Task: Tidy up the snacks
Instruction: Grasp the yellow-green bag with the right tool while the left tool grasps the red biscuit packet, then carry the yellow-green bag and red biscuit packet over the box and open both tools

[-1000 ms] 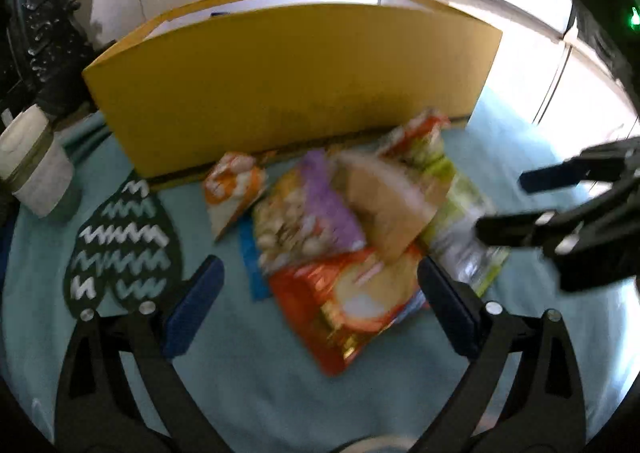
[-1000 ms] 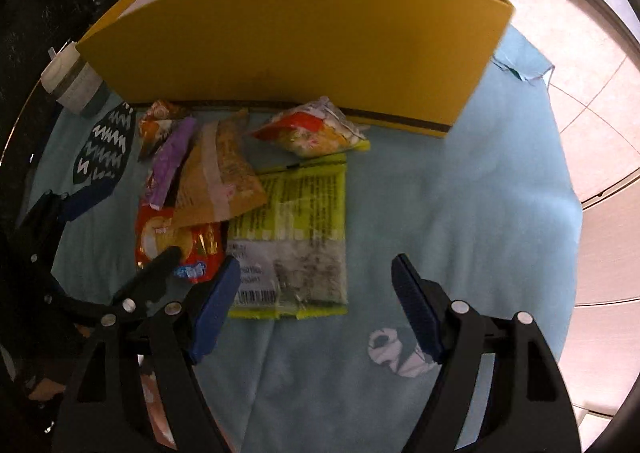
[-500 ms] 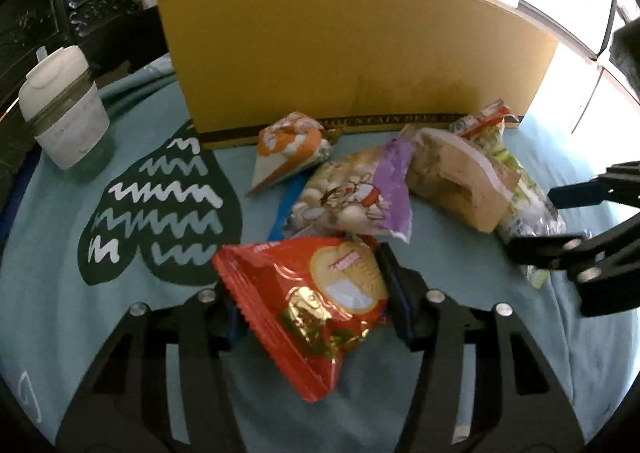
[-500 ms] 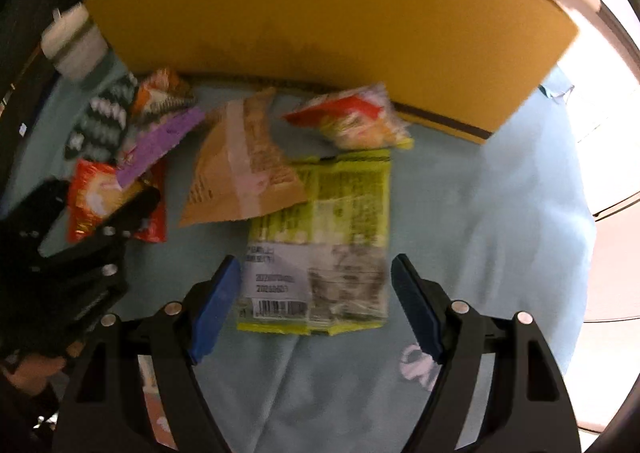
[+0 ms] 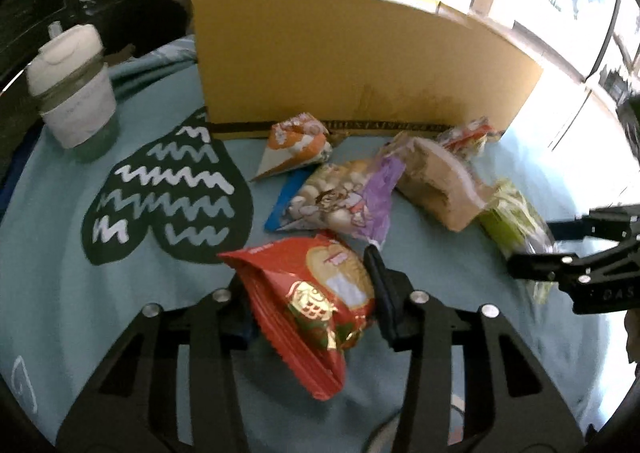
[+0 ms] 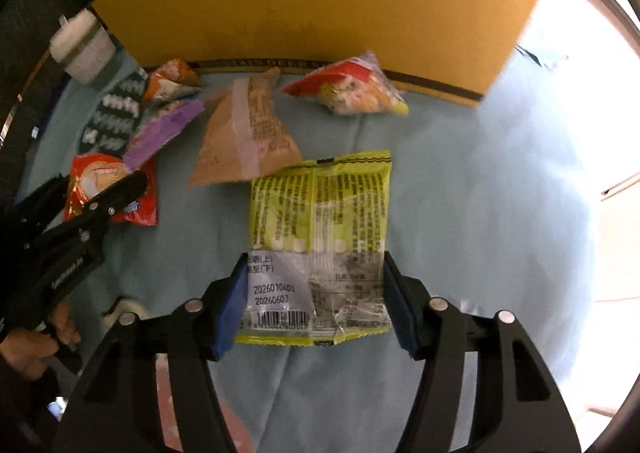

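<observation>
A: What was the biggest thing there?

B: The bench, under a teal cloth (image 5: pixel 460 253) with a dark heart print (image 5: pixel 168 193). At its far side stood a yellow box (image 5: pixel 340 65), long wall facing the cameras.

A: And the snacks?

B: All on the cloth in front of the box. The green pack (image 6: pixel 320 221) lay flat, printed back up, barcode end toward the right wrist camera. A brown pack (image 6: pixel 244 137) overlapped its far left corner. A purple pack (image 5: pixel 348 197) lay beside the brown one, over something blue. An orange pouch (image 5: pixel 296 145) sat just in front of the box, and a red-and-yellow pouch (image 6: pixel 352 85) lay near the box's right end.

A: The red pack?

B: The red pack (image 5: pixel 312 301) was tilted up between the left tool's (image 5: pixel 312 305) fingers. Its jaws were closing, pads pressed on both sides, crumpling the pack.

A: The right tool?

B: The right tool (image 6: pixel 314 301) pointed steeply down over the green pack's near end. Its jaws were closing, the blue pads just beside the pack's two long edges; whether they touched it, I couldn't tell.

A: Anything smaller?

B: A lidded white cup (image 5: pixel 72 93) at the cloth's left edge.
</observation>
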### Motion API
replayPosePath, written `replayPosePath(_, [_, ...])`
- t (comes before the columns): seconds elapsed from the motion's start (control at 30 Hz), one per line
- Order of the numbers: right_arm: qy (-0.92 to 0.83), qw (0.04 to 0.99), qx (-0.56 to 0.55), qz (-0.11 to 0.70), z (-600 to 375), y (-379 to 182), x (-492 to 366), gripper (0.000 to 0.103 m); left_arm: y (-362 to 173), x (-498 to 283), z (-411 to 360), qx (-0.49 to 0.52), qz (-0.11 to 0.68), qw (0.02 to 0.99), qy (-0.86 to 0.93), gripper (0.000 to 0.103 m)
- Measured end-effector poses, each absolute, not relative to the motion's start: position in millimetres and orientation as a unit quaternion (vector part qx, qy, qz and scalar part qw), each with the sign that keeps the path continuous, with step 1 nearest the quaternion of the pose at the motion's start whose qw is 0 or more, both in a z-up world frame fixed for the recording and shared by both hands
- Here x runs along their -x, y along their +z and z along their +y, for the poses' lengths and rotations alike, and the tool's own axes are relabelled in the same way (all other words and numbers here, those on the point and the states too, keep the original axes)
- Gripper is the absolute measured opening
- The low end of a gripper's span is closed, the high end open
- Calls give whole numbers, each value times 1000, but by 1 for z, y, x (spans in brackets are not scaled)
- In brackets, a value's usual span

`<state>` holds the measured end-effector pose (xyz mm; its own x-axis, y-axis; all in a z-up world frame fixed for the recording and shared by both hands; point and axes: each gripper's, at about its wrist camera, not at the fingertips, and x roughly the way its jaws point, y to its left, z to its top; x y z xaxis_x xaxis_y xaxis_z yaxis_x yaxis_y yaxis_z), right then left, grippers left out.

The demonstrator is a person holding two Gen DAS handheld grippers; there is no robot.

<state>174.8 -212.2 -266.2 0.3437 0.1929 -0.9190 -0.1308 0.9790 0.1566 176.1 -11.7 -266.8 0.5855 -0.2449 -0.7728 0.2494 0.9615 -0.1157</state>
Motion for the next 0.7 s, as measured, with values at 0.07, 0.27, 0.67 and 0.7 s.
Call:
replayPosePath(0.07, [98, 823, -42, 557, -218, -258, -167, 63, -259, -168, -10, 2, 429, 892, -145, 45])
replayPosePath(0.27, [100, 848, -70, 515, -232, -212, -140, 63, -224, -146, -13, 9, 394, 905, -162, 45])
replayPosePath(0.67, [121, 885, -97, 438, -248, -127, -121, 63, -144, -119, -8, 25, 307, 934, -179, 45])
replayPosePath(0.7, [121, 888, -98, 432, -250, -121, -122, 63, -136, -120, -8, 27, 299, 937, -178, 45])
